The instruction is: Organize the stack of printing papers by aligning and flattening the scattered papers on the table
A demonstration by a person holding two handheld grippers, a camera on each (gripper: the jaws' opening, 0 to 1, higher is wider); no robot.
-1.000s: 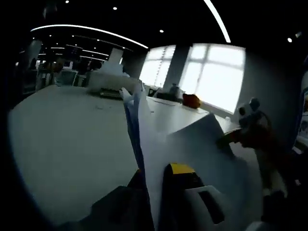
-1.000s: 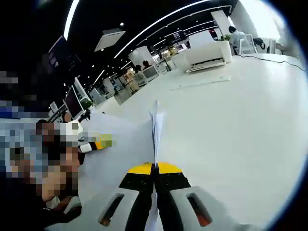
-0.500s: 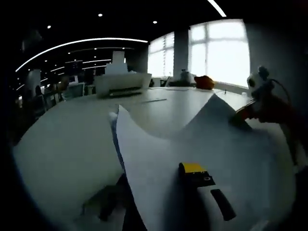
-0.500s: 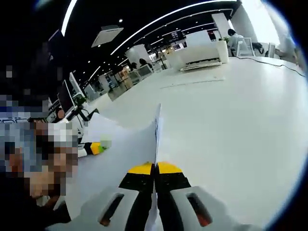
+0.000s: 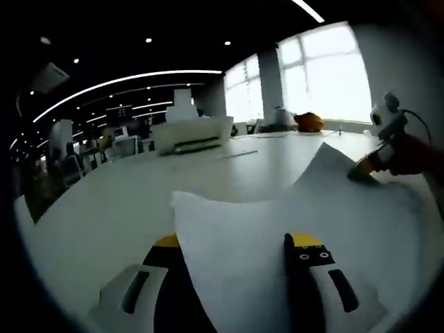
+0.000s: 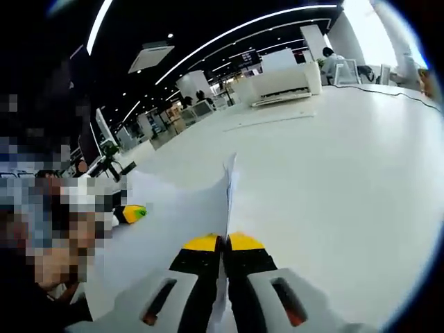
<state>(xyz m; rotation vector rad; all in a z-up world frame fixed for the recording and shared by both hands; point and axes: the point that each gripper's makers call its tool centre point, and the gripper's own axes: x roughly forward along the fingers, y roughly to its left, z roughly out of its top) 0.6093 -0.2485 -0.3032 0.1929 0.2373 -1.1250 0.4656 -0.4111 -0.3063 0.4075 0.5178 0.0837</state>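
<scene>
- Since a moment ago the left gripper [image 5: 237, 244] has let go: its yellow-tipped jaws, then closed on the papers [image 5: 312, 208], now stand apart, with the sheets lying between and over them.
- Those papers curve up from the white table [image 5: 104, 208], their far corner held at the right gripper [image 5: 388, 154].
- Over in the right gripper view, the right gripper [image 6: 223, 243] stays clamped together on the papers' [image 6: 187, 208] edge, sheets standing upright.
- Farther down the table sits a white printer [image 5: 193, 133].
</scene>
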